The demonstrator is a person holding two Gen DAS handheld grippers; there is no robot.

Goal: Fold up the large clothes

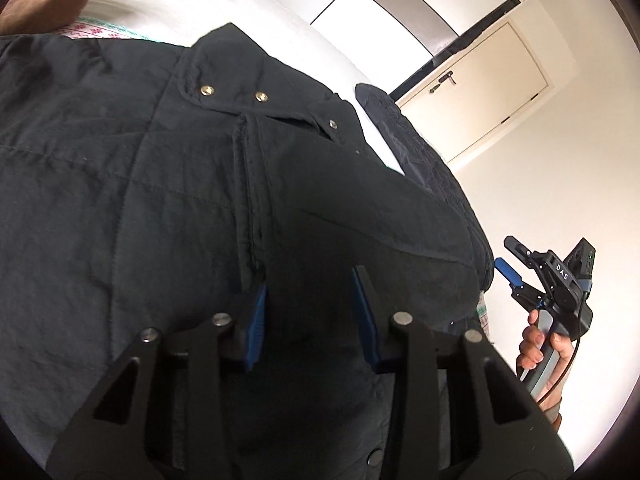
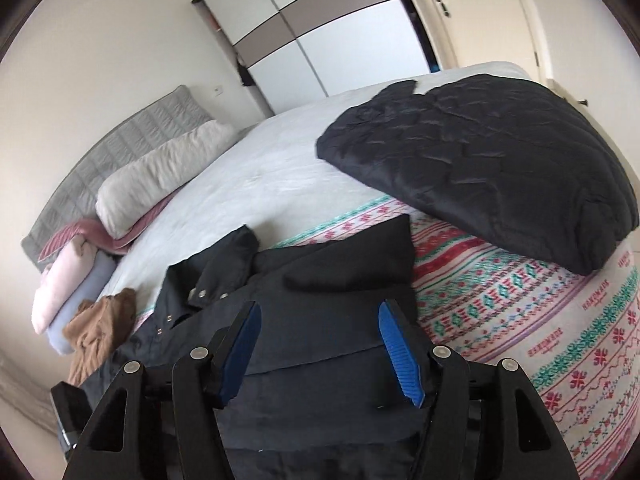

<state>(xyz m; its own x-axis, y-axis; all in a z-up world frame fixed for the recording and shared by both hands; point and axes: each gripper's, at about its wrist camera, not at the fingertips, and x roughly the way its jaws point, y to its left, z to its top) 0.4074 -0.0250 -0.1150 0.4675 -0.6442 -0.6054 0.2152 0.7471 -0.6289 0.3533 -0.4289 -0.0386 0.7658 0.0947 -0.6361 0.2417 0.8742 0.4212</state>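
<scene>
Both tools are apart and hold nothing. Left tool [image 1: 310, 312] hovers right over the black jacket [image 1: 160, 200], pads spread either side of the front placket, no cloth between them. Right tool [image 2: 320, 344] is also spread wide, just above the jacket's folded part [image 2: 340, 264]; in the left view it hangs off the bed edge in your hand [image 1: 538, 344].

Jacket lies on the bed [image 2: 256, 176] at the near edge, partly on the patterned sheet [image 2: 540, 320], collar and snaps [image 1: 234, 93] toward the headboard side. 1 sleeve or flap looks already turned in, so I'd call it mid-fold.

Risks from here:
- Padded, slick shell. Pinch only the top layer and the lining stays put, fold goes crooked. Bite thru all layers.
- Left tool sits over the placket seam. Close on the thick ridge or a snap and the grip may slip out mid-lift.
- Jacket is near the bed edge. Drag it toward you and the hem slides off, weight pulls the rest down.
- 2nd dark quilted jacket [image 2: 500, 168] lies near the far-right corner, apart from this one. A wide swing w/ the right tool could snag it.
- Brown garment [image 2: 100, 332] is just beside the collar on the left edge. Could get caught in the fold.
</scene>
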